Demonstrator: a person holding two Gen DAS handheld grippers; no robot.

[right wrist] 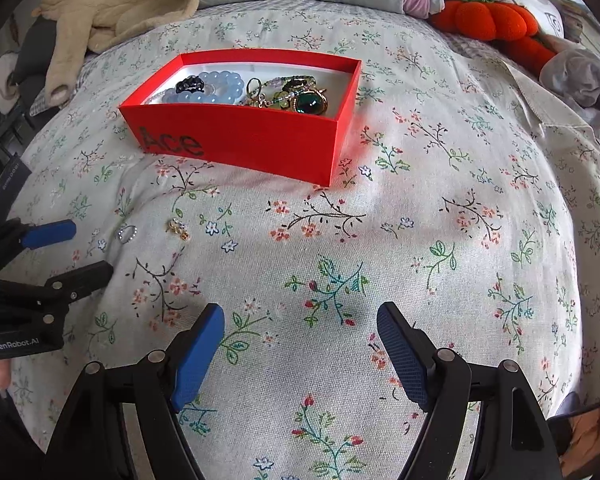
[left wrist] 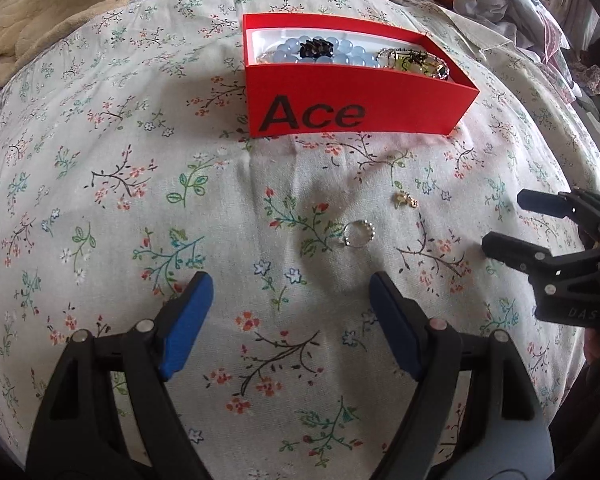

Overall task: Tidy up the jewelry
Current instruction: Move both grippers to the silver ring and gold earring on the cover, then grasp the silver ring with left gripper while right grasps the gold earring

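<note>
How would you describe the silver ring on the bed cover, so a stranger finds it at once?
Start at the red box marked "Ace" on the floral bed cover. In front of it lie two small loose pieces. The silver ring is the round open hoop; its neighbour, the gold charm, is lumpy.

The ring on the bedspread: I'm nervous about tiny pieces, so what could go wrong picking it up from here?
1. The ring lies flat on the soft bedspread; wide fingers may pinch cloth instead.
2. The gold charm lies close by and could get knocked.
3. Both blend into the floral print, so either could be overlooked.
</note>
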